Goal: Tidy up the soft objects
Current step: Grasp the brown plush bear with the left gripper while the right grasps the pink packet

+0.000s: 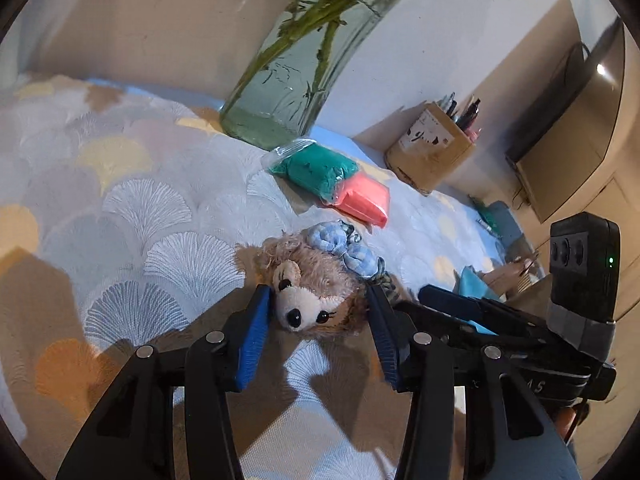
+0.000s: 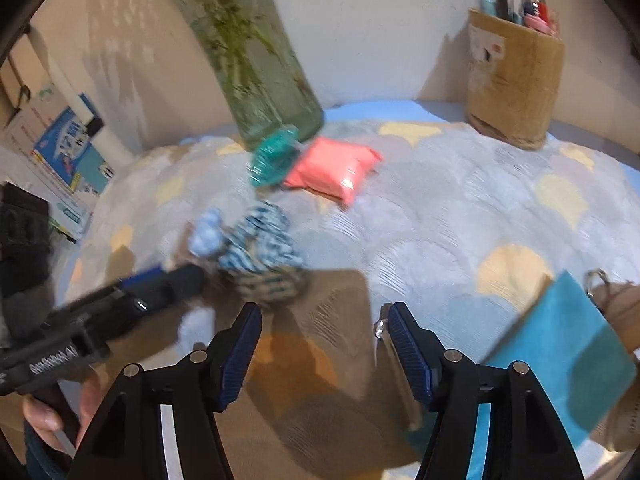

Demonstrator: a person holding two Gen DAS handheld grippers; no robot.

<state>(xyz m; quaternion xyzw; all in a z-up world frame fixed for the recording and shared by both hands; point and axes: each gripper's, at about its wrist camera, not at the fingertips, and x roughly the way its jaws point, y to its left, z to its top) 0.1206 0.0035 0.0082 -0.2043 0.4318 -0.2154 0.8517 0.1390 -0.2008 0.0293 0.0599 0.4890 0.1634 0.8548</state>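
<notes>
Left hand-held gripper (image 1: 318,312) spread wide around a plush toy (image 1: 316,284), blue pads on either side of the head, the left pad touching the fur by the ear, the right pad close at the other cheek; not clamped. Toy lying face up on a surface covered by a fan-patterned cloth (image 1: 132,200), with a blue checked bow (image 1: 340,246) at its 1 o'clock. Beyond it, at 12 o'clock, two small plastic bags touching each other: a green bag (image 1: 316,168) nearest a glass vase (image 1: 288,76) of green stems, and a pink bag (image 1: 366,200) just beside it at 4 o'clock. A cardboard pen holder (image 1: 434,148) well apart at 2 o'clock, against the wall. In the right wrist view, right hand-held gripper (image 2: 320,340) released, pads apart over bare cloth (image 2: 460,208), grasping nothing. Picture blurred here. At its 11 o'clock, the bow (image 2: 256,248) with the other hand-held gripper (image 2: 160,280) reaching in from 9 o'clock; the toy's body mostly hidden behind that arm. Pink bag (image 2: 332,170) and green bag (image 2: 274,156) at 12 o'clock, near the vase (image 2: 264,64). Pen holder (image 2: 516,80) at 2 o'clock. A blue cloth (image 2: 560,348) at 4 o'clock, just beside the right pad; touching or not, cannot tell.
</notes>
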